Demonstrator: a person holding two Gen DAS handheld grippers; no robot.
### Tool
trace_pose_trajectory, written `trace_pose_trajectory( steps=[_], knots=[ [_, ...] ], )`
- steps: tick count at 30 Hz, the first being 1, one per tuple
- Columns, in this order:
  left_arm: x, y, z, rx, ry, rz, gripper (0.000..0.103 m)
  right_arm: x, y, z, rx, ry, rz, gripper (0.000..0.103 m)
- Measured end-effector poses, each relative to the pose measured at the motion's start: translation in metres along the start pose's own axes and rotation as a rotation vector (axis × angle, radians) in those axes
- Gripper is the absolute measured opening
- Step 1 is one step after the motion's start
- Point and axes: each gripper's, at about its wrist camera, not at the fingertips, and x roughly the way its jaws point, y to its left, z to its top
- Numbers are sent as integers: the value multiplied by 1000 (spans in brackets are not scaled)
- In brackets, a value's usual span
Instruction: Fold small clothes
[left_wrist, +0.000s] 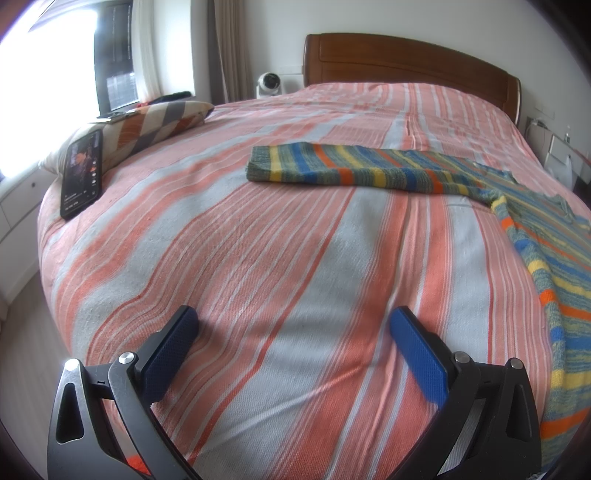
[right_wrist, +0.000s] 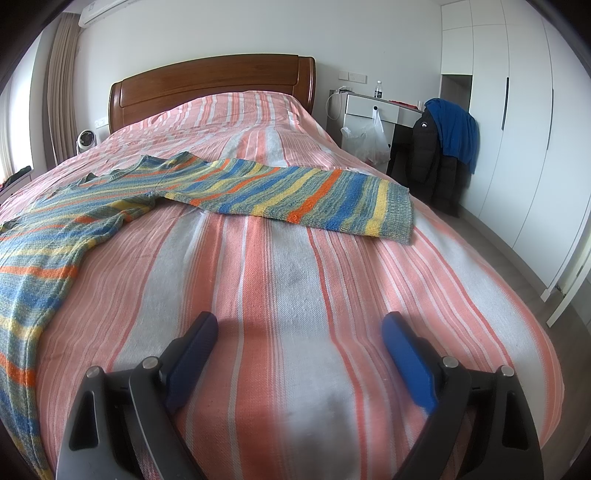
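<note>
A striped knit sweater (left_wrist: 424, 173) is lying spread face-down or face-up (cannot be told) across the bed (left_wrist: 258, 258), w/ both sleeves stretched outward: one sleeve (left_wrist: 332, 168) is seen reaching toward the left in the left wrist view, the other sleeve (right_wrist: 314, 199) toward the right in the right wrist view. The body of the garment is draped toward the near edge of the mattress, betw. the two grippers' fields of view.

Nothing is being held. The left gripper (left_wrist: 293, 332) is being kept w/ fingers wide apart above bare bedspread, well apart from the knit; the right gripper (right_wrist: 299, 332) is likewise spread, empty, hovering over the cover.

Judged from the layout, the fold is prob. not yet begun, or only the laying-out step is done. The next move is likely calling for each sleeve cuff to be pinched & carried inward over the body; a thin-layer pinch is needed so the bedspread isn't being caught along w/ the knit.

The surface is a soft pink, orange & grey striped bedspread, slightly wrinkled. A wooden headboard (left_wrist: 406, 62) is standing at the far end. A phone (left_wrist: 81, 173) w/ lit screen is leaning against a pillow (left_wrist: 155, 118) by the window. A small fan (left_wrist: 269, 85), a desk (right_wrist: 373, 107) w/ plastic bag, a jacket (right_wrist: 439, 155) & white wardrobes (right_wrist: 517, 110) are also being shown.
</note>
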Motion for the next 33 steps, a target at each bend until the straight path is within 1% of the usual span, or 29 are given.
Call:
trace_pose_trajectory(
  steps=[26, 33],
  knots=[
    [2, -1, 0, 1, -1, 0, 102, 0, 1, -1, -1, 0, -2, 90],
    [3, 3, 2, 16, 8, -24, 102, 2, -4, 1, -8, 22, -6, 90]
  ],
)
